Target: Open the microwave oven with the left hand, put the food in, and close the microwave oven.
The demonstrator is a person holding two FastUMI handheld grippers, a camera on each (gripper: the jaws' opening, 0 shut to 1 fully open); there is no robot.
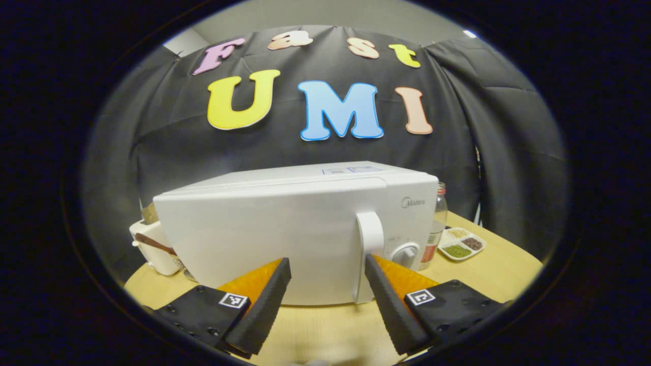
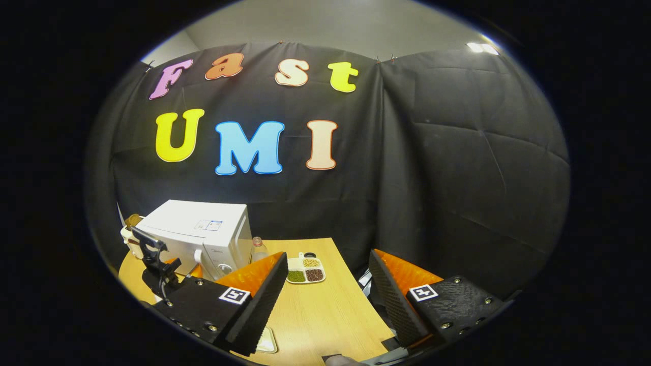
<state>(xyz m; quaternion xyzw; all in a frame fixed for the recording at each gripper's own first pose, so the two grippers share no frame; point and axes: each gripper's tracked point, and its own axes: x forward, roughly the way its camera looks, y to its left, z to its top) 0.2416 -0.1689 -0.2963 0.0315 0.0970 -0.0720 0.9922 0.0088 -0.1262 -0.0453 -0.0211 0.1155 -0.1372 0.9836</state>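
In the left gripper view, the left tool (image 1: 328, 267) stood close in front of the microwave oven (image 1: 285, 229), w/ its 2 fingers apart and nothing between them. The right finger's tip was just beside the lower part of the door handle (image 1: 370, 254); I could not tell if it touched. The oven door was closed. The oven sat on the wooden surface (image 1: 508, 269), a round knob (image 1: 405, 252) to the right of the handle. Behind the oven's right side stood a glass bottle (image 1: 440, 218), and near it a small divided tray (image 1: 462, 244) w/ 4 compartments of grains or beans. At the oven's left side was a white container (image 1: 152, 244) w/ a brown stick-like thing across it.

In the right gripper view, the right tool (image 2: 328, 277) was held well apart from the oven (image 2: 201, 231), above the surface (image 2: 325, 315), its 2 fingers also apart and holding nothing. The left tool (image 2: 157, 264) appeared farther off, in front of the oven. The divided tray (image 2: 306, 270) lay between the oven and the surface's right edge, and the bottle (image 2: 258, 248) was just beside the oven. A pale flat item showed under the right tool's left finger, too hidden to identify. I could not tell where the food was.
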